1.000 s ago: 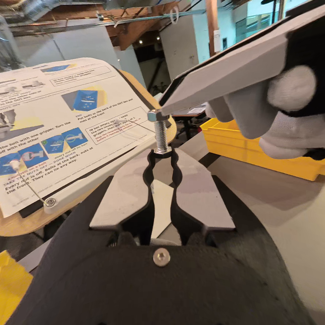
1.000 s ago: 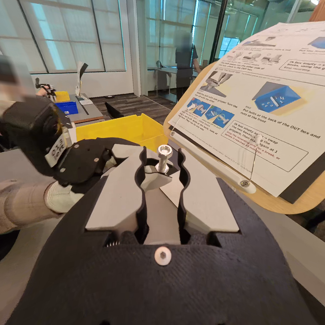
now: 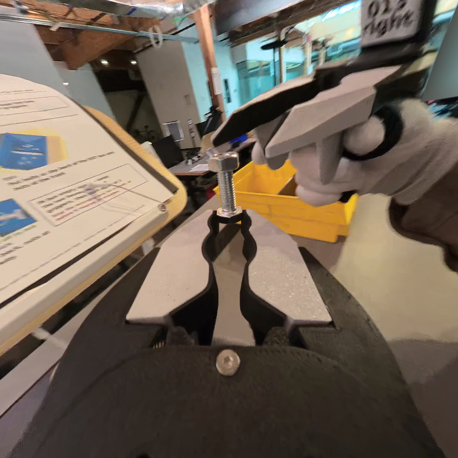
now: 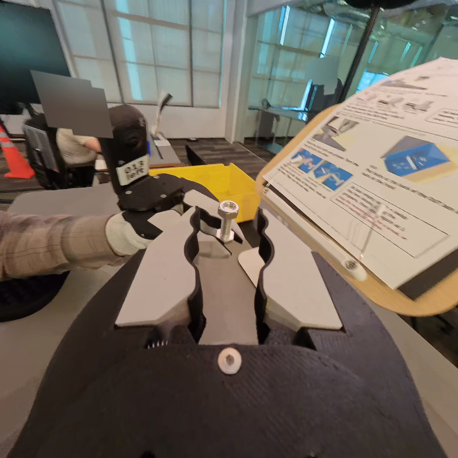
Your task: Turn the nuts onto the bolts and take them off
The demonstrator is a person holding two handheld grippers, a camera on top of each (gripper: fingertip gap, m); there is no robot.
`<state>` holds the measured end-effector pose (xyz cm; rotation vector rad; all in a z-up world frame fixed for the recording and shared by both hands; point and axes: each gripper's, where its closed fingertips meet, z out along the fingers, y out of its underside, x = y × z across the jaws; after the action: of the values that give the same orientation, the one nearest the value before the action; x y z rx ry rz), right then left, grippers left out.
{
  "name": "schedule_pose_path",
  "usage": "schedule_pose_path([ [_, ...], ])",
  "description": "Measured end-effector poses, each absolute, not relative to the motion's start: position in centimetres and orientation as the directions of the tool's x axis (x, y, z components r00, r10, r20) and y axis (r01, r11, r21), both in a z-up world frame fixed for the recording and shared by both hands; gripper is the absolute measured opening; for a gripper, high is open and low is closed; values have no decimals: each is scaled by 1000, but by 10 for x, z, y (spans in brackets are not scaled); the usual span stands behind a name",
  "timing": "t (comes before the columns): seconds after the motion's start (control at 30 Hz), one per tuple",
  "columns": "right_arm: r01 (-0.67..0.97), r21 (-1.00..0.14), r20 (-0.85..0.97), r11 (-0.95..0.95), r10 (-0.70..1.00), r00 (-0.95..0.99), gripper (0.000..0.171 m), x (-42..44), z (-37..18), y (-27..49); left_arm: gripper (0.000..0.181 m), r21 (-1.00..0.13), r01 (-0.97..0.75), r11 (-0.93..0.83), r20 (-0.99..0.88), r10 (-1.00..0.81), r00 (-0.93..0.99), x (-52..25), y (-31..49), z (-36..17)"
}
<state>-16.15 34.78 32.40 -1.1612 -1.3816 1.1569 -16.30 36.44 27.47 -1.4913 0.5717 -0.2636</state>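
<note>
Right hand-held gripper (image 4: 226, 223) now off bolt (image 3: 226, 184); open only in right view.

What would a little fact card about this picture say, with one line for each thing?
left gripper: shut on the nut
nut: on the low end of the bolt's thread
bolt: upright, hex head on top
right gripper: open, fingers on either side of the bolt's head, not gripping it
yellow bin: on the table behind the bolt
instruction sheet: clipped on a tilted wooden board
gloved hand: holding the right gripper
</note>
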Motion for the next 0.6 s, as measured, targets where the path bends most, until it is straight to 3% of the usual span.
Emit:
schedule_pose_path([
  [0.1,191,-976,98,102,995,-29,28,-156,315,357,18,-936,-344,78,-347,-378,858,-174,372,268],
  [0.23,292,-952,94,94,995,-14,28,-155,300,358,18,-838,-542,63,-532,-310,788,-178,377,254],
  [0.37,345,-936,78,75,997,-5,30,-159,288,360,18,-788,-612,68,-602,-299,741,-175,378,246],
  [0.5,356,-931,82,85,996,-25,15,-160,283,358,18,-762,-644,68,-631,-303,714,-173,378,243],
  [0.6,369,-920,123,131,991,-47,14,-159,281,355,17,-772,-632,63,-608,-363,706,-170,374,240],
])
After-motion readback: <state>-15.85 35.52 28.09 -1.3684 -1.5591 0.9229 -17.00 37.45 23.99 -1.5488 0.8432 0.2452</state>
